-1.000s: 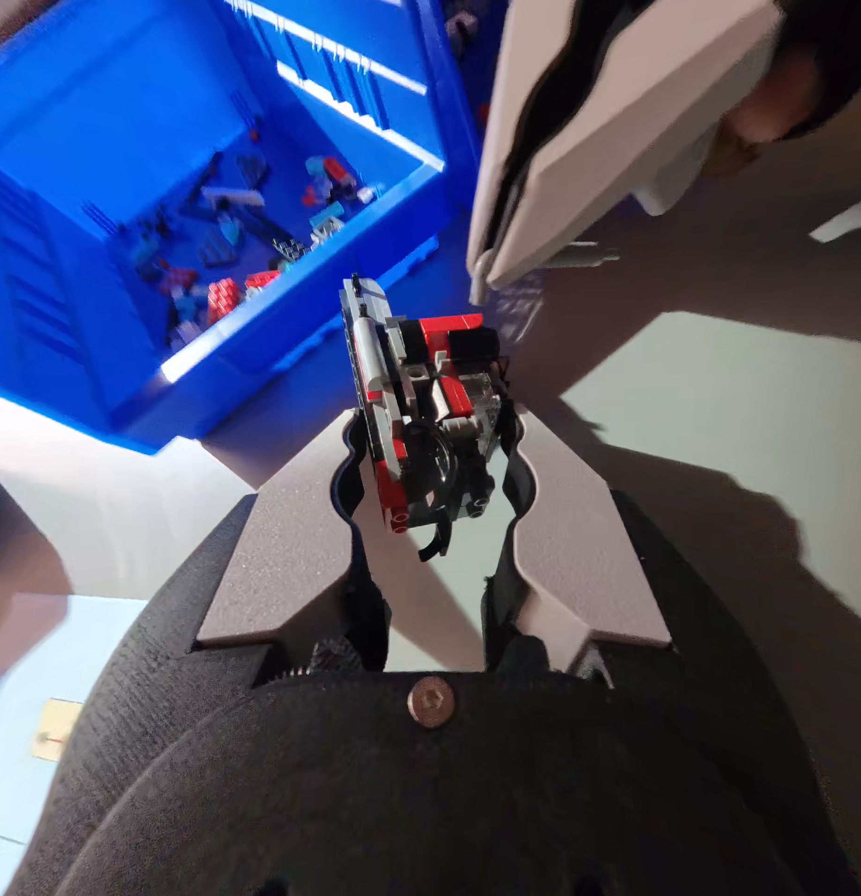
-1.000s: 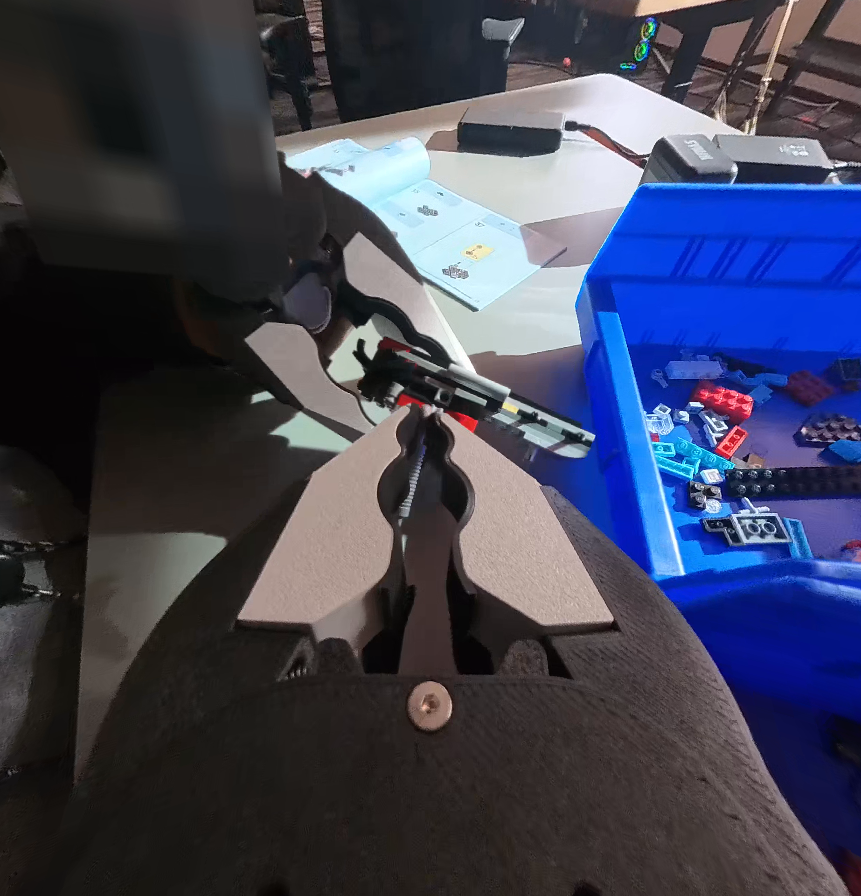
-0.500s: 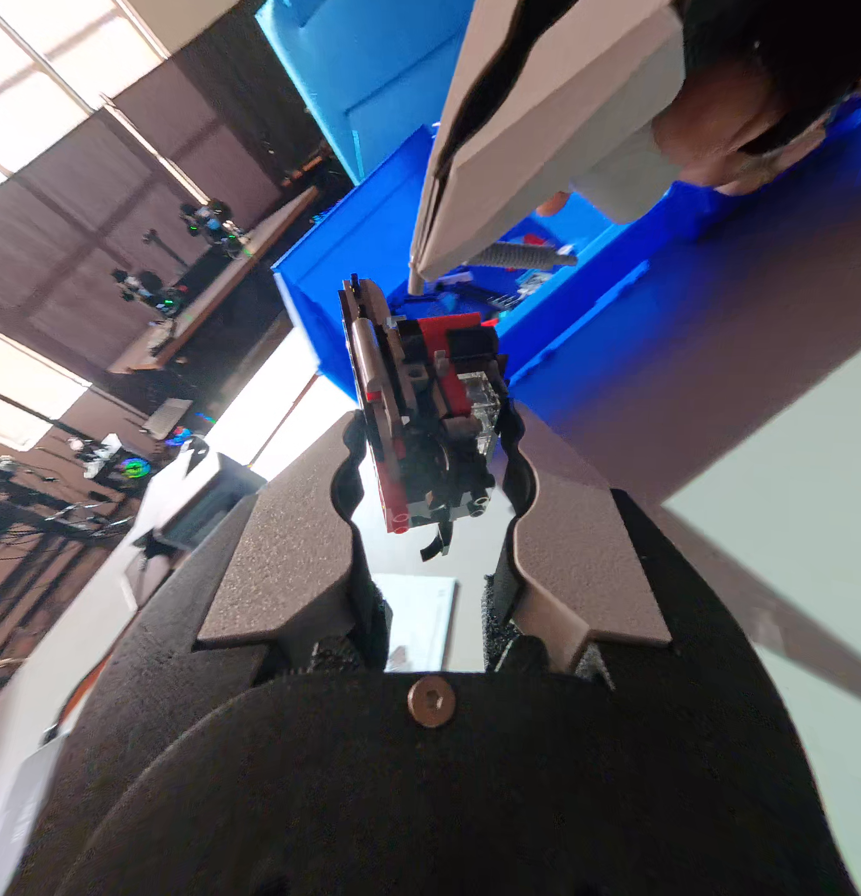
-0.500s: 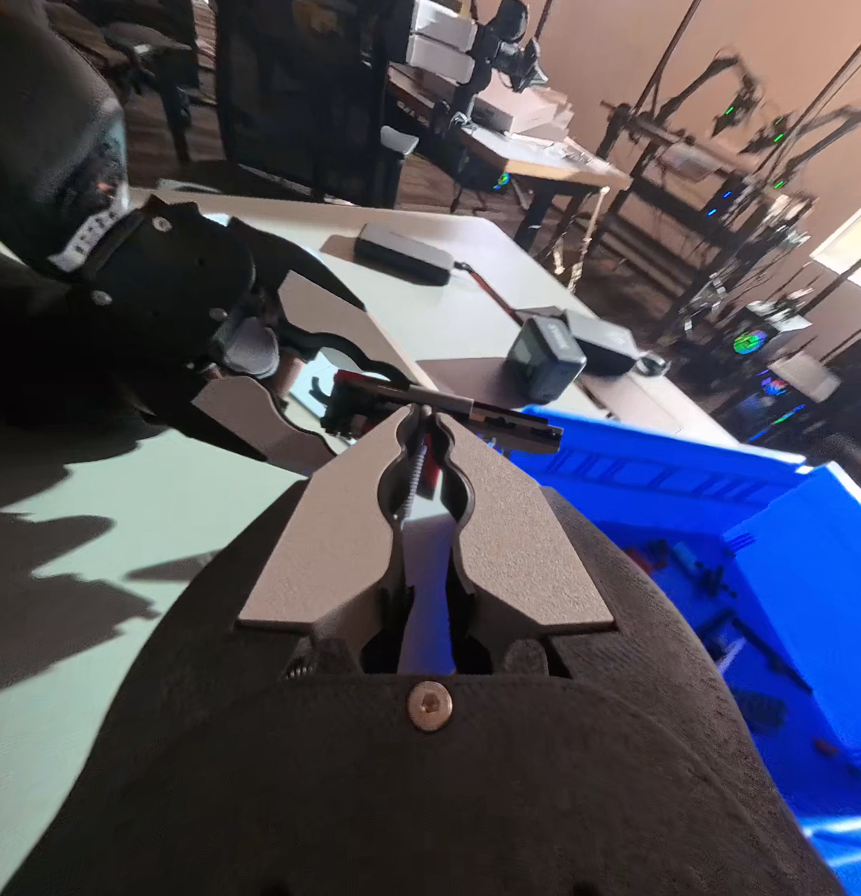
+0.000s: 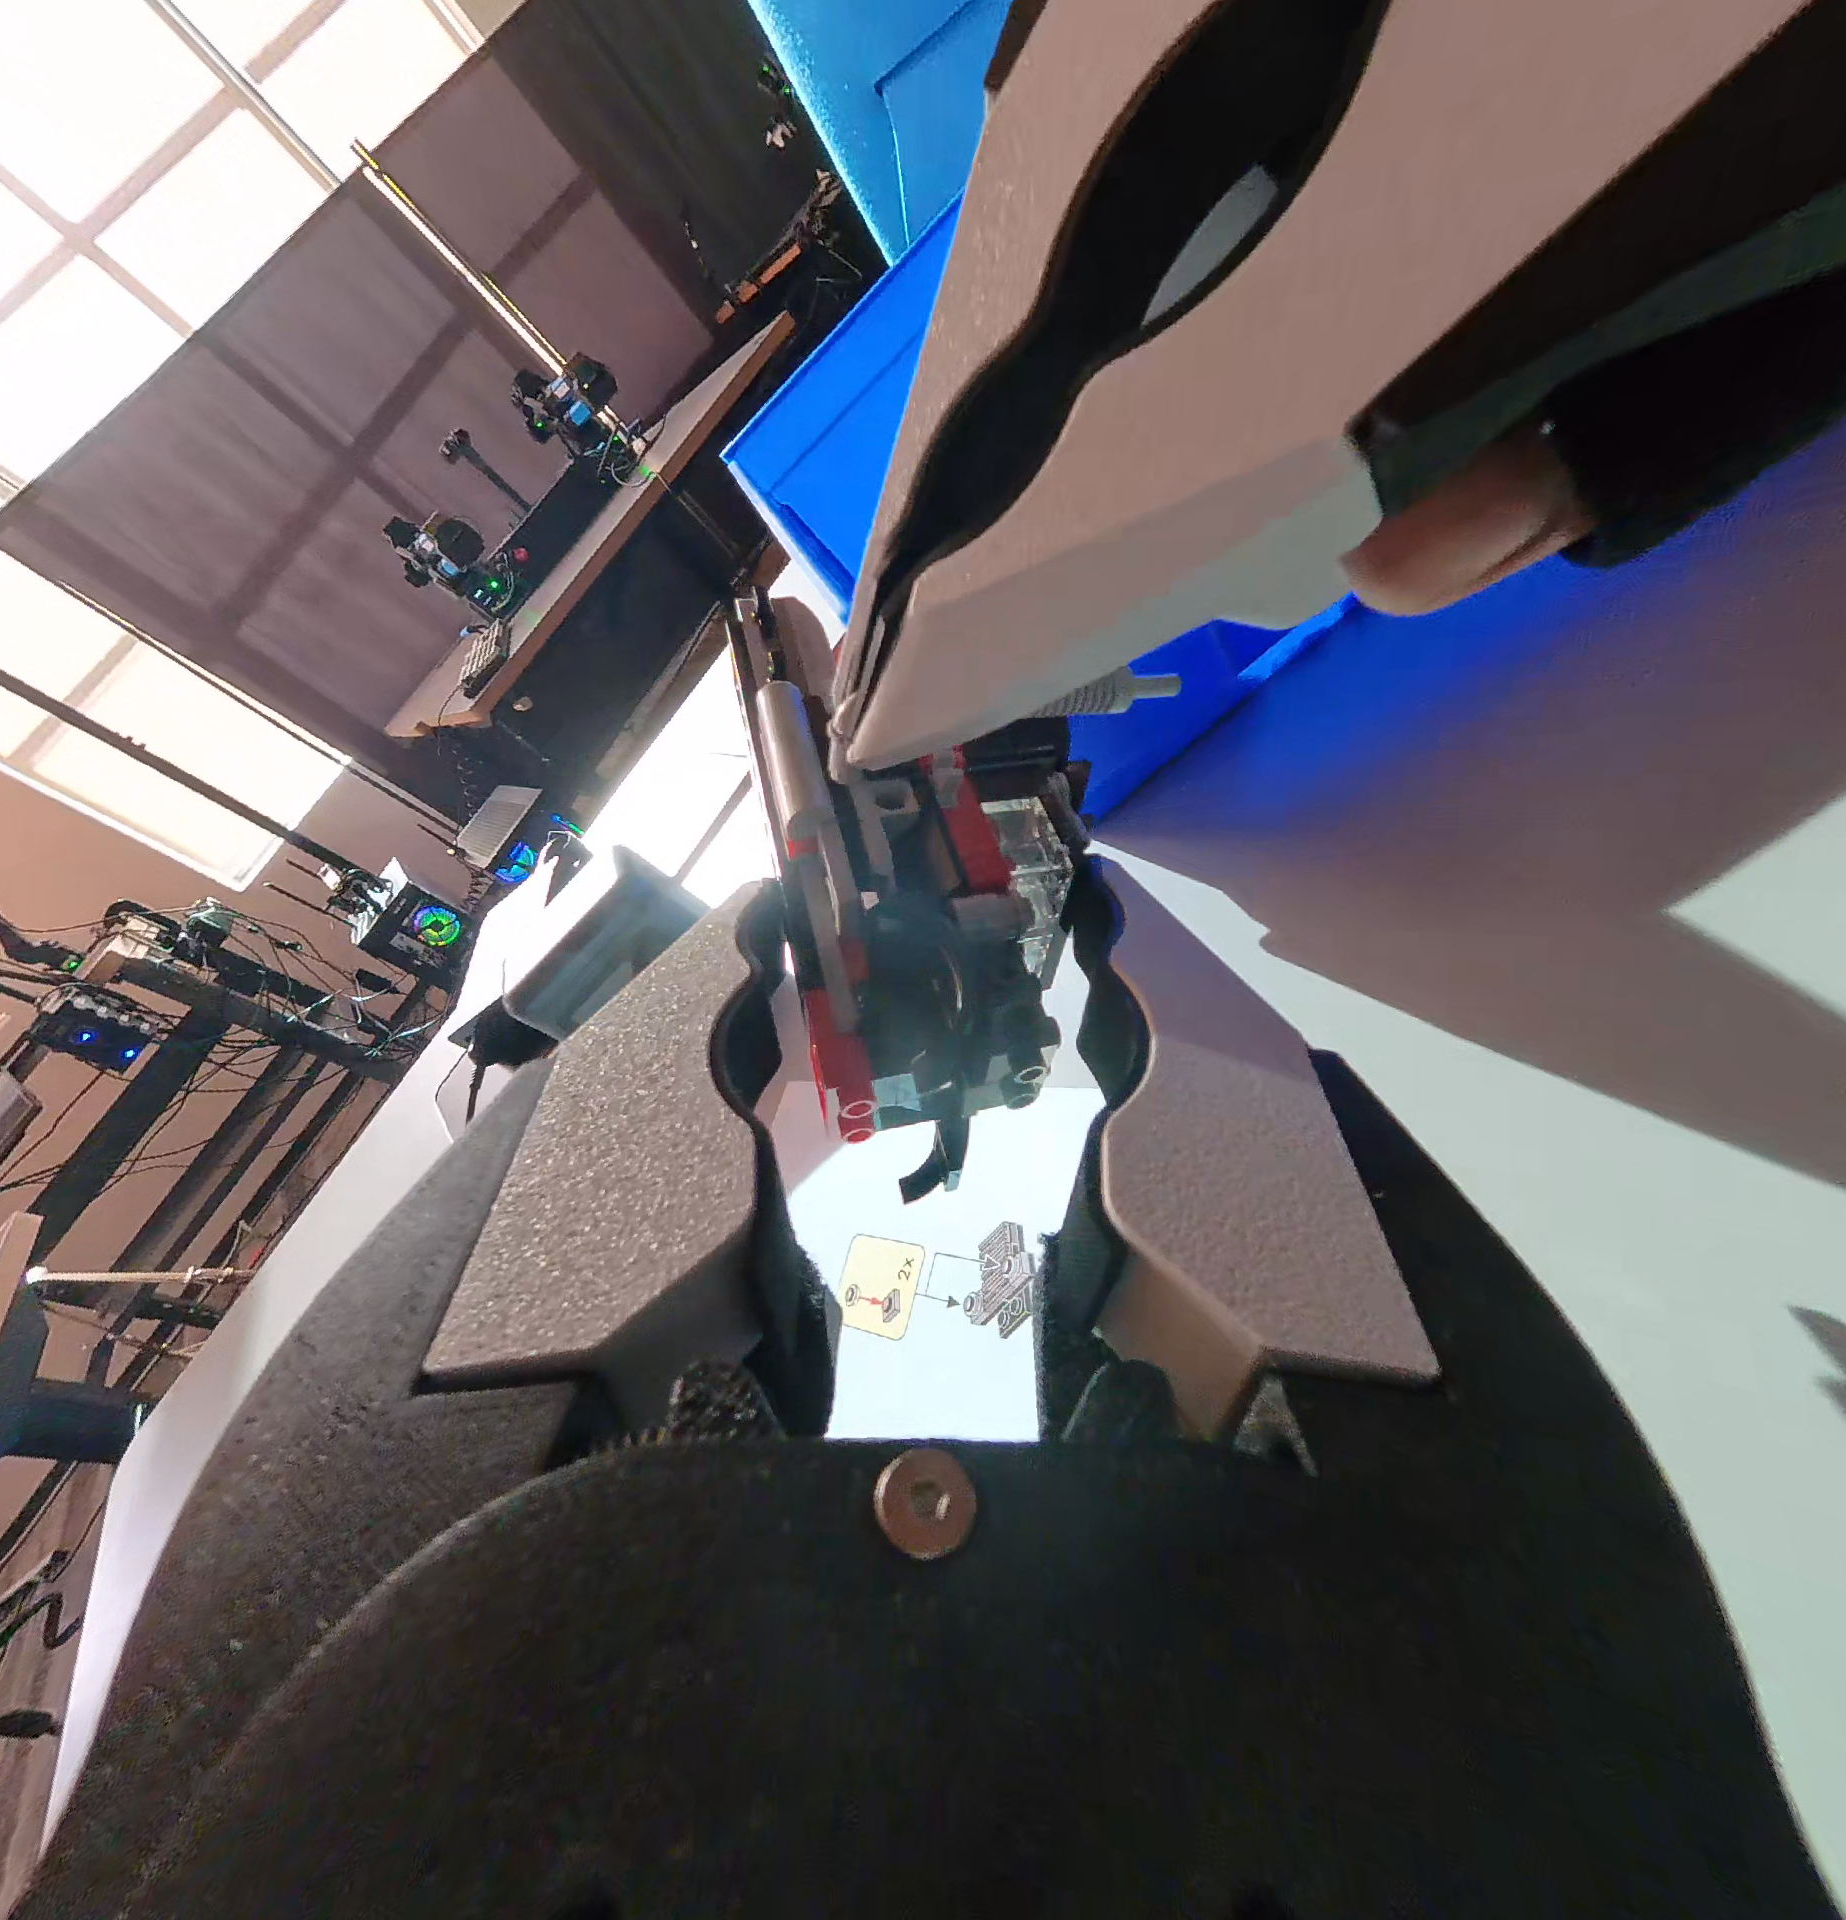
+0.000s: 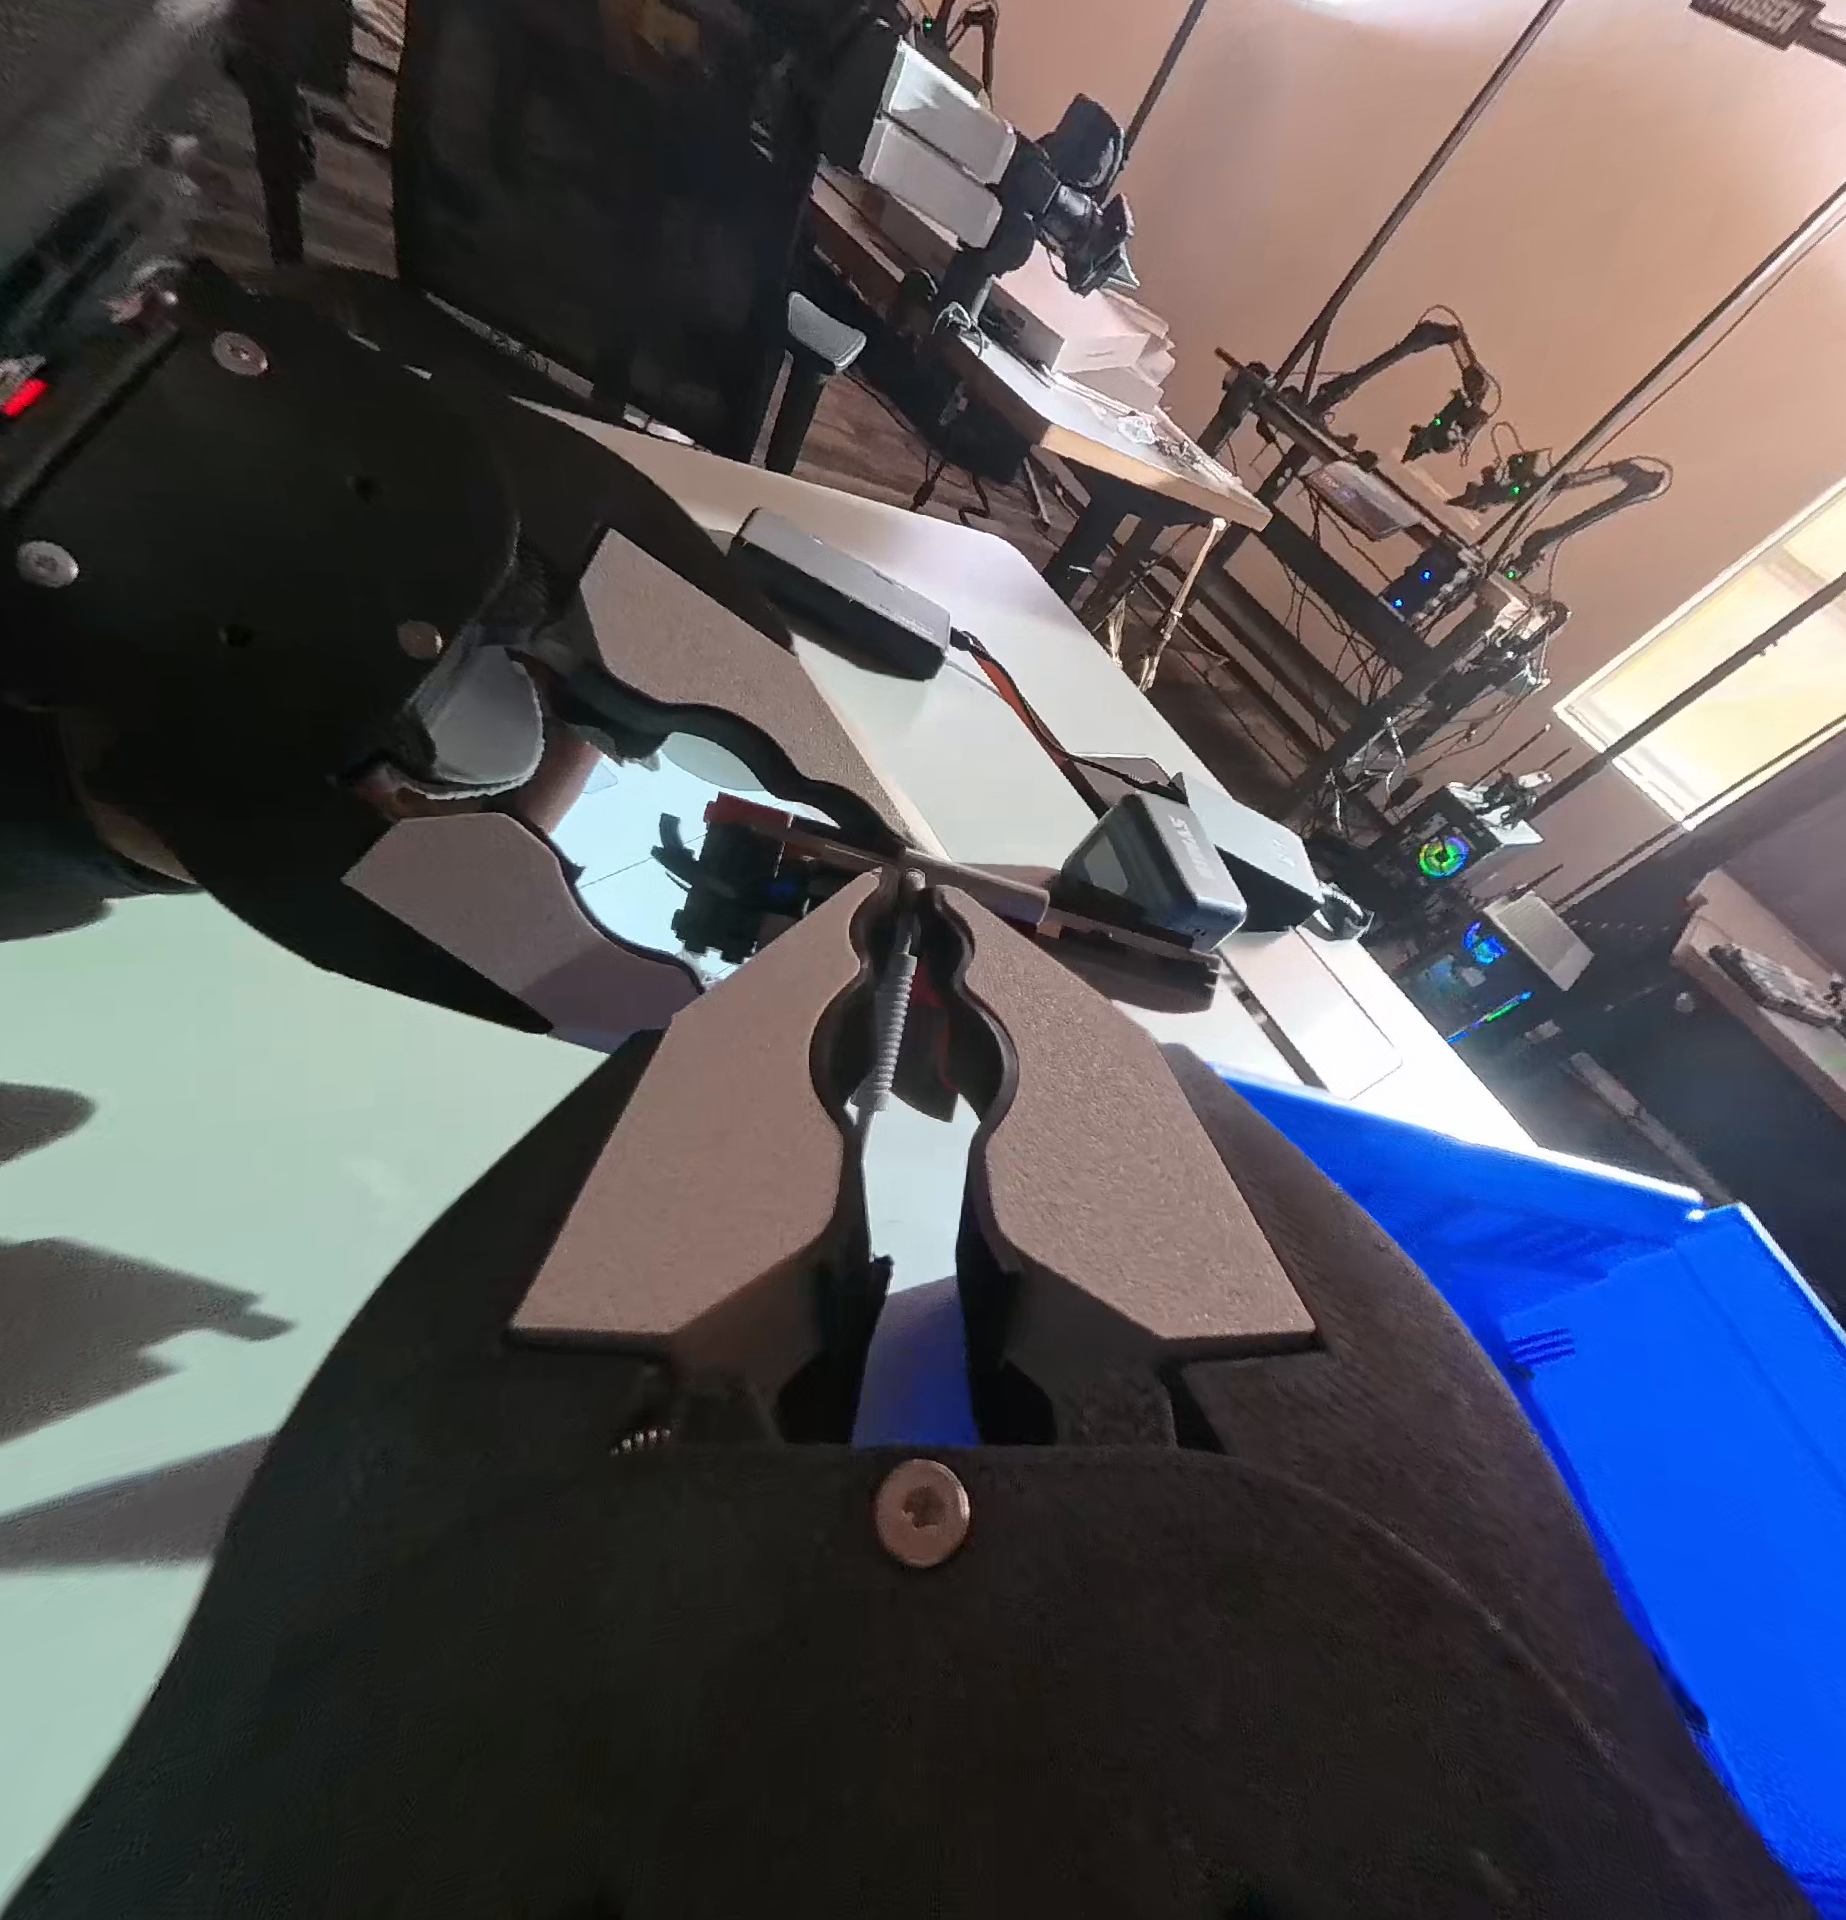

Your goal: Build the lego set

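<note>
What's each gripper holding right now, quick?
Left gripper: shut on the red, black and grey lego model.
Right gripper: shut on a thin ribbed grey lego piece, its tip at the model.

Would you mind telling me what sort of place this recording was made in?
Probably a robotics or electronics lab: wooden workbenches carry cabled equipment, small articulated arms on stands show lit indicators, and a computer with a glowing fan ring sits beyond the white table.

The right gripper's fingers (image 5: 1054, 582) hide the lego model's (image 5: 919, 935) top; blue bin (image 6: 1677, 1455) cropped.
</note>
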Action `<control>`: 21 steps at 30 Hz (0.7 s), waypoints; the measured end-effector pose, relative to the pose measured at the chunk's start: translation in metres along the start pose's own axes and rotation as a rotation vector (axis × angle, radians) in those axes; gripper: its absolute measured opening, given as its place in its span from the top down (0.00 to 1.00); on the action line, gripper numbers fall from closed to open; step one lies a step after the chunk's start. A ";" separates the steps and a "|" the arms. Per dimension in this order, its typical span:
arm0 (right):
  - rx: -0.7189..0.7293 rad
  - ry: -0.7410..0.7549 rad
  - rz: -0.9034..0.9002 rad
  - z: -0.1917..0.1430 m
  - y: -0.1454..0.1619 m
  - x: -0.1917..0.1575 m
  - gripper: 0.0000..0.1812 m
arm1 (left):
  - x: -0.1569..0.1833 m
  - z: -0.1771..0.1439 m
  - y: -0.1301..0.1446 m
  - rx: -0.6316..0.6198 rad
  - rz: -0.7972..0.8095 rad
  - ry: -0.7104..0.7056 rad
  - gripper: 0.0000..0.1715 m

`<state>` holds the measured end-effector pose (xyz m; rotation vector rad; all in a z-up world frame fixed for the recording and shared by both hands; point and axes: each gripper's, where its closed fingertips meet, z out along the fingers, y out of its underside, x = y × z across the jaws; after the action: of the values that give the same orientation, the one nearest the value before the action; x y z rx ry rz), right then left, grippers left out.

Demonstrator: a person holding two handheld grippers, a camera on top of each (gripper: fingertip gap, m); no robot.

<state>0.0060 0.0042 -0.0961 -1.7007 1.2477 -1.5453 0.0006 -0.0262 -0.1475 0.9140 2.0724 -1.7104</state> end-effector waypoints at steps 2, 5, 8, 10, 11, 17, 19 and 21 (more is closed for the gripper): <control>-0.009 0.004 0.028 -0.001 0.004 0.001 0.98 | 0.001 0.001 0.000 -0.002 0.008 -0.001 0.67; -0.032 0.002 0.065 -0.003 0.011 0.002 0.98 | 0.003 0.001 0.000 -0.006 0.030 -0.008 0.67; -0.044 -0.004 0.090 -0.004 0.014 0.001 0.98 | 0.003 0.001 0.000 -0.010 0.049 -0.017 0.67; -0.052 -0.006 0.092 -0.004 0.016 -0.001 0.98 | 0.003 0.001 0.000 -0.013 0.069 -0.024 0.67; -0.058 -0.009 0.097 -0.004 0.017 -0.001 0.98 | 0.003 0.001 0.000 -0.016 0.080 -0.027 0.67; -0.063 -0.003 0.121 -0.004 0.019 -0.002 0.98 | 0.005 -0.001 0.000 -0.021 0.113 -0.032 0.67; -0.069 -0.001 0.129 -0.003 0.020 -0.002 0.98 | 0.005 -0.002 0.000 -0.025 0.115 -0.032 0.67; -0.067 -0.003 0.137 -0.003 0.020 -0.003 0.98 | 0.005 -0.002 0.000 -0.020 0.111 -0.032 0.67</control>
<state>-0.0025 -0.0018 -0.1138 -1.6213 1.3980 -1.4347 -0.0024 -0.0224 -0.1502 0.9702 1.9760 -1.6337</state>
